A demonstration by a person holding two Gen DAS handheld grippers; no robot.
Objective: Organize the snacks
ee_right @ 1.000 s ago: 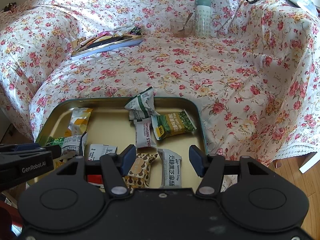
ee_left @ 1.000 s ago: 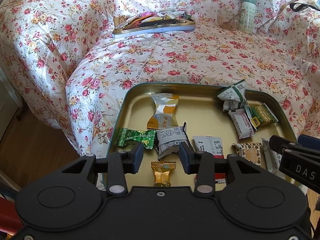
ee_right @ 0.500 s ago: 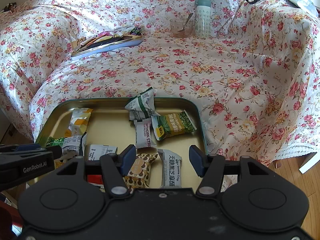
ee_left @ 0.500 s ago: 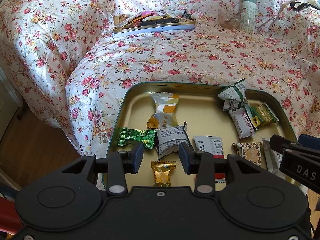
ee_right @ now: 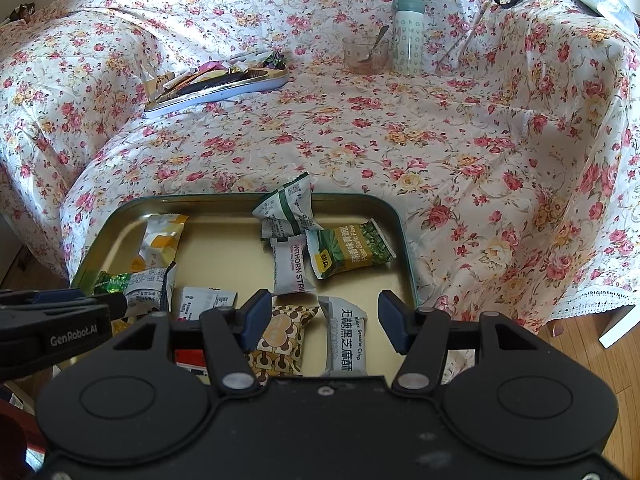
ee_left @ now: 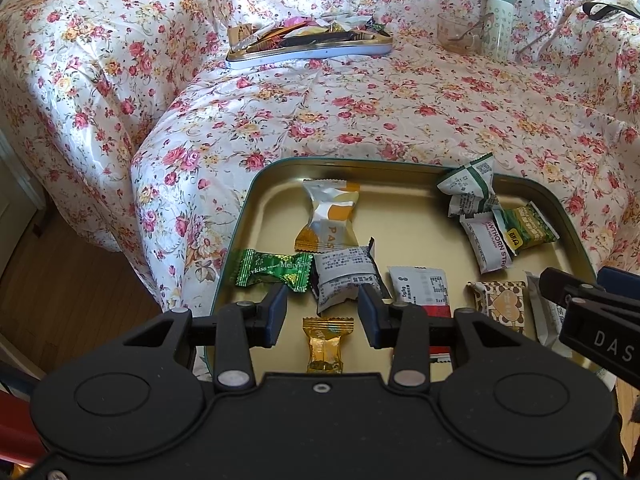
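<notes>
A gold tin tray (ee_left: 400,232) (ee_right: 224,252) with a green rim rests on the front edge of a flower-covered sofa and holds several wrapped snacks. My left gripper (ee_left: 322,314) hovers open over the tray's near left part, above a gold candy (ee_left: 326,344), just short of a grey packet (ee_left: 344,280) and a green candy (ee_left: 272,270). My right gripper (ee_right: 324,322) is open over the near right part, above a black sesame crisp packet (ee_right: 346,340) and a brown patterned packet (ee_right: 280,340). Nothing is between either pair of fingers.
A second flat tin (ee_left: 308,46) (ee_right: 218,88) piled with snacks lies far back on the sofa. A glass cup with a spoon (ee_right: 366,54) and a pale green bottle (ee_right: 408,36) stand at the back right. Wooden floor (ee_left: 72,280) lies below left and right.
</notes>
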